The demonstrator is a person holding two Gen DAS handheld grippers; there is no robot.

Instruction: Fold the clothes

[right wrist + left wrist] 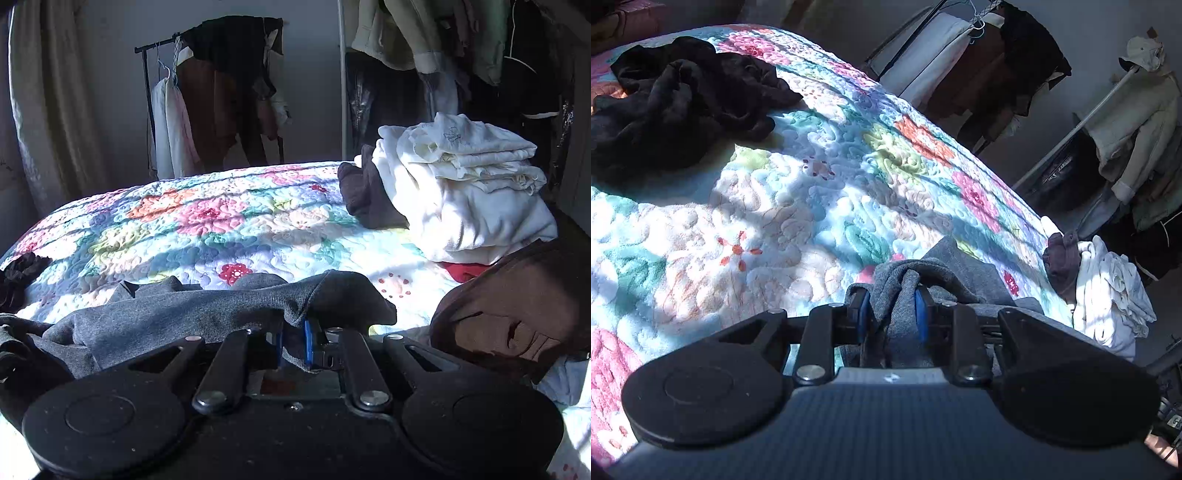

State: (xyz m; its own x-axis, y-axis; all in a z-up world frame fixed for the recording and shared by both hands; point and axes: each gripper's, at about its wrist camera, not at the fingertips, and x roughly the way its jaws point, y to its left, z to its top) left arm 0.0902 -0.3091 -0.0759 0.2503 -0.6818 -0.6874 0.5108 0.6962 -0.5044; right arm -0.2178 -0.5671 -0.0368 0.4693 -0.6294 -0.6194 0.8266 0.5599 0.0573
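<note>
The left tool (892,312) is closed down on a bunched fold of the grey knit garment (945,273), its blue-padded fingers (921,314) pressing the cloth from both sides. The right tool (293,345) is likewise clamped on an edge of the same grey knit garment (177,314), the fabric pinched between its blue pads with almost no gap left. The garment lies on the near part of the floral quilted bedspread (207,225), draped across the front of both tools and stretching away to the left of the right tool.

Taking the grey garment as the landmark: beyond it and to the right sits a stack of folded white clothes (469,195), with a dark brown folded piece (364,195) leaning against the stack's left side and a bit of red cloth (463,271) showing under its near edge. Just right of the garment lies a brown garment (517,314). Far to its left, on the bedspread (812,184), is a crumpled heap of black clothing (679,107). Behind the bed, past the garment, stands a clothes rack (218,92) hung with dark, brown and pale items, and a second rail (1071,133) carries a cream jacket (1137,122).
</note>
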